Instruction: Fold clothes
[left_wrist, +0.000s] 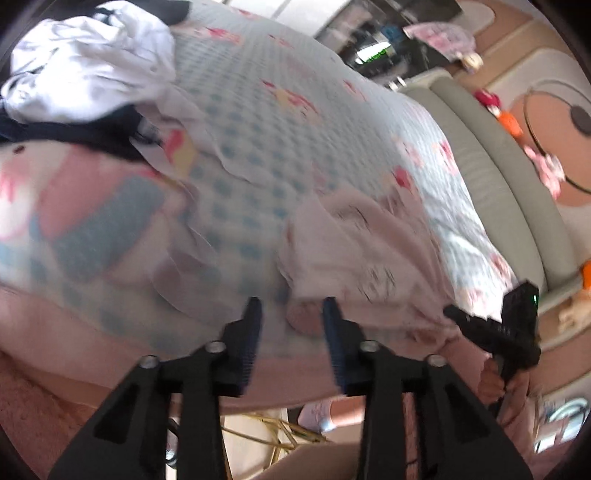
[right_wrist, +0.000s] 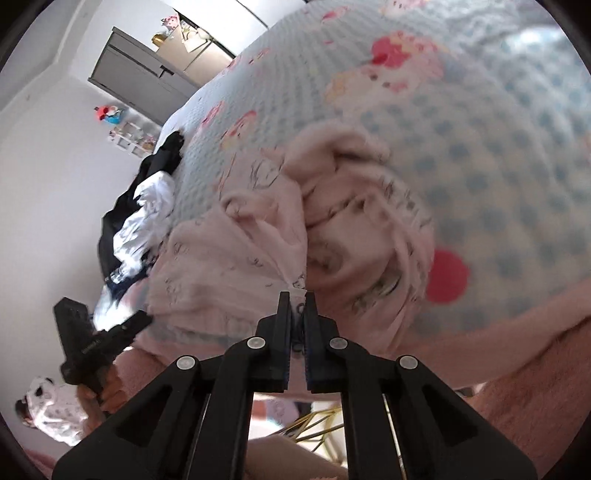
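The right gripper (right_wrist: 297, 295) was pressed together on a fold of the pale pink garment (right_wrist: 236, 258), with a thin edge of the cloth caught between its two fingers. From this pinch the garment spread away toward twelve o'clock in the right wrist view, lying crumpled on the bedspread (right_wrist: 480, 147), which was light blue with darker dots and pink and red cartoon prints. At about nine o'clock from the garment lay a pile of white and dark clothes (right_wrist: 147, 221), close to the edge of the bed.

The left gripper (left_wrist: 291, 314) stood partly spread. Its fingers were apart and held nothing; between them only the bedspread (left_wrist: 258, 129) and the near edge of the pink garment (left_wrist: 351, 251) could be seen. The garment was at about one o'clock from its fingertips, near them, but the picture was too blurred to tell if they touched. The pile of white and dark clothes (left_wrist: 92, 66) was well apart, at about ten o'clock. At three o'clock the right gripper (left_wrist: 452, 312) appeared at the garment's edge, with a hand (left_wrist: 495, 384) under it.
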